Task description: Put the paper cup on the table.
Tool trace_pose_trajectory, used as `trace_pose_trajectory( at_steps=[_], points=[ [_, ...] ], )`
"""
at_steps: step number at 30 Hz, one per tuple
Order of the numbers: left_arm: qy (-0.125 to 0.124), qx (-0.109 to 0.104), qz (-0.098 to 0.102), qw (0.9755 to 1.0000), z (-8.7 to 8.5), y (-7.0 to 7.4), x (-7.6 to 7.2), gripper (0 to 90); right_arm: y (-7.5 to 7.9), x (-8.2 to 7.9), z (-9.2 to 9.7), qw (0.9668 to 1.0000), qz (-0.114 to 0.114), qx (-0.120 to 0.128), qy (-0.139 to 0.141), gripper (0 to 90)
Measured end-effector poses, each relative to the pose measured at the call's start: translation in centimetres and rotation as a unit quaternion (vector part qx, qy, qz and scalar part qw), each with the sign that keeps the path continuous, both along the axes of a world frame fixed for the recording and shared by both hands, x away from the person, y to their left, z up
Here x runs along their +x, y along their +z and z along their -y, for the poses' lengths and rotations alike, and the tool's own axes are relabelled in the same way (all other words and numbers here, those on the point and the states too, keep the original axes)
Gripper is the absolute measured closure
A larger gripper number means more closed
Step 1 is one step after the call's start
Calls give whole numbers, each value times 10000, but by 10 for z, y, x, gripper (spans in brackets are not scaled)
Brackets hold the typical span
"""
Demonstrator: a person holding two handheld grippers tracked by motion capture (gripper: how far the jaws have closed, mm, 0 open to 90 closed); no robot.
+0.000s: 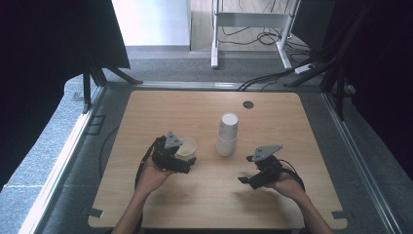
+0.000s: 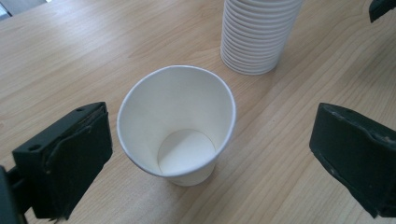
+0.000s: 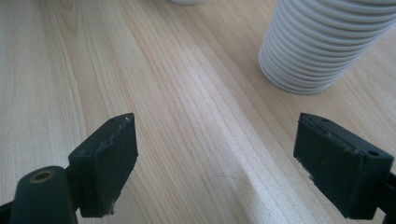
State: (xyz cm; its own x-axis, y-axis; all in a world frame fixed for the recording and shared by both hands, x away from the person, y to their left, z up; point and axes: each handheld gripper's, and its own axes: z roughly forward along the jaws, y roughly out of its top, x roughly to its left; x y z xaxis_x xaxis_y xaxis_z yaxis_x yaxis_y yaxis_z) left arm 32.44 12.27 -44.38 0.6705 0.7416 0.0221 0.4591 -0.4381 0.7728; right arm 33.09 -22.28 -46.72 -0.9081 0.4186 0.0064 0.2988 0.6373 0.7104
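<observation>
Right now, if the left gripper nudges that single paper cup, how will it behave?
The single paper cup looks thin-walled and empty, so it is probably very light and would slide or tip easily. Its narrow base under a wider rim suggests toppling. Squeezed hard, it would likely dent. The left gripper stands open around it.

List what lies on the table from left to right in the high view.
Left gripper → single paper cup → stack of paper cups → right gripper.
</observation>
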Motion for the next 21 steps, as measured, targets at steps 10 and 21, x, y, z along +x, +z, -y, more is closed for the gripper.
trace_pose_trajectory(
  at_steps=[10,21],
  points=[
    [23,-168,181,9997,-4,-2,-17,0,7,-3,7,9992,170,106,-349,88],
    [13,-275,304,9992,-6,-6,-39,0,13,-9,18,9974,320,117,-641,0]
  ],
)
